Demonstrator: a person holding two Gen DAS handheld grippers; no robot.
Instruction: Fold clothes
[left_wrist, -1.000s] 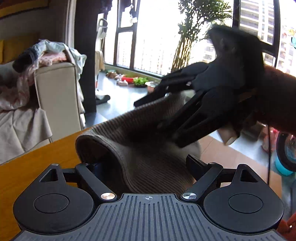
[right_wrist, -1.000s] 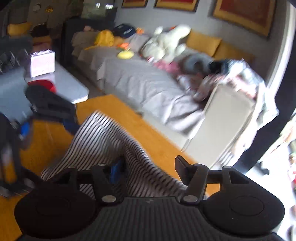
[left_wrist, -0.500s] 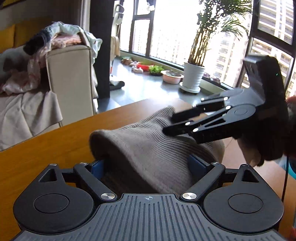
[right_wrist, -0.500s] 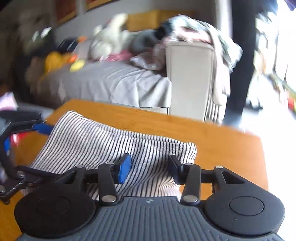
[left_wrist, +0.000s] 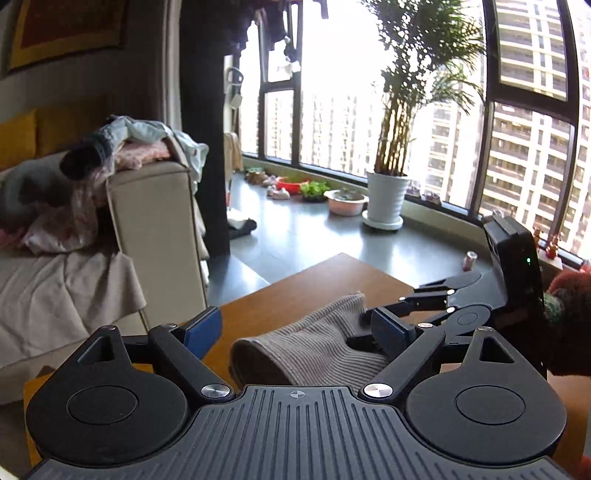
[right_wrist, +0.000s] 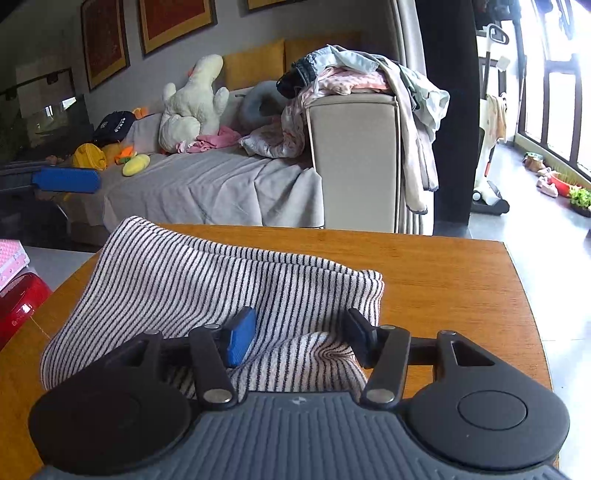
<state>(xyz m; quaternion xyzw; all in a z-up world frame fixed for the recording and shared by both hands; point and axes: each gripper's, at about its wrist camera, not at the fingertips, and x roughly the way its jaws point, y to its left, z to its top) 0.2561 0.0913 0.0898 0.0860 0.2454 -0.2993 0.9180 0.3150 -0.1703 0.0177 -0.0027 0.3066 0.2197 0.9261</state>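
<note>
I see one garment (right_wrist: 207, 280), a knit piece in pale cream with thin dark stripes, lying bunched on the wooden table (right_wrist: 443, 266). Its near part is rumpled into soft folds, one rounded fold edge toward the right; from my left camera it (left_wrist: 314, 350) looks a ribbed grey-beige.

The garment (right_wrist: 207, 280) is white with thin black stripes in the right view; in the left view it reads as plain ribbed beige-grey. It lies on an orange-brown wooden table (right_wrist: 443, 273). Both grippers are black with blue pads (right_wrist: 240, 336). The sofa (right_wrist: 354, 158) is cream, its cover (right_wrist: 207, 188) grey, its cushions (right_wrist: 255, 66) mustard yellow. The plush toy (right_wrist: 192, 103) is off-white. The sleeve (left_wrist: 570, 317) is dark red.
</note>
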